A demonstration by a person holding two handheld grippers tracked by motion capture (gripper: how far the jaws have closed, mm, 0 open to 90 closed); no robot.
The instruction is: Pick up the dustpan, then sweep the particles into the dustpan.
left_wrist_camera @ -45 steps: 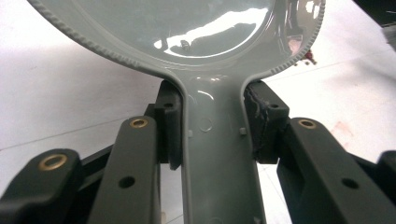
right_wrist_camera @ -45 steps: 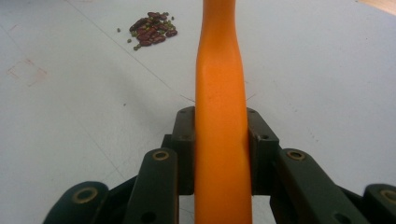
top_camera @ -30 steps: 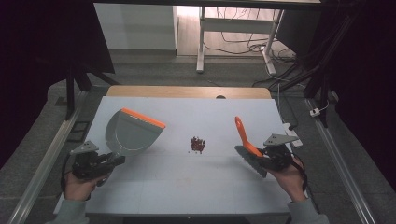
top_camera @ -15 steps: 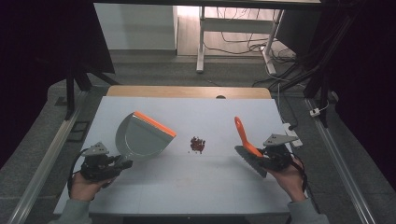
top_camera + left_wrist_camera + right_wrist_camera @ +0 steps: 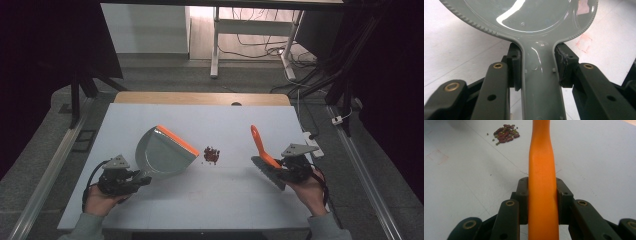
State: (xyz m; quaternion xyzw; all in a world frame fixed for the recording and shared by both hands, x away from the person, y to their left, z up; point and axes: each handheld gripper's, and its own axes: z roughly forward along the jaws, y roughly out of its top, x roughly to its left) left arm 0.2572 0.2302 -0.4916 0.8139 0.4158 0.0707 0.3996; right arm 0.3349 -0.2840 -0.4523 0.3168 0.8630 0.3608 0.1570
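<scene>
- Worktop: white and flat, bare apart from the items below.
- Dustpan: grey, orange lip facing the pile from just beside it on the left. Left gripper has its fingers clamped on the dustpan's handle.
- Brush: orange handle clamped between the fingers of the right gripper; grey head low near the hand, well right of the pile.
- Bean pile: small heap of red and green beans at mid-worktop, between the two tools.
- Risk: if the lip sits tilted off the surface, beans would likely slide under it.
- Risk: a fast brush stroke would probably scatter beans past the pan's sides.
</scene>
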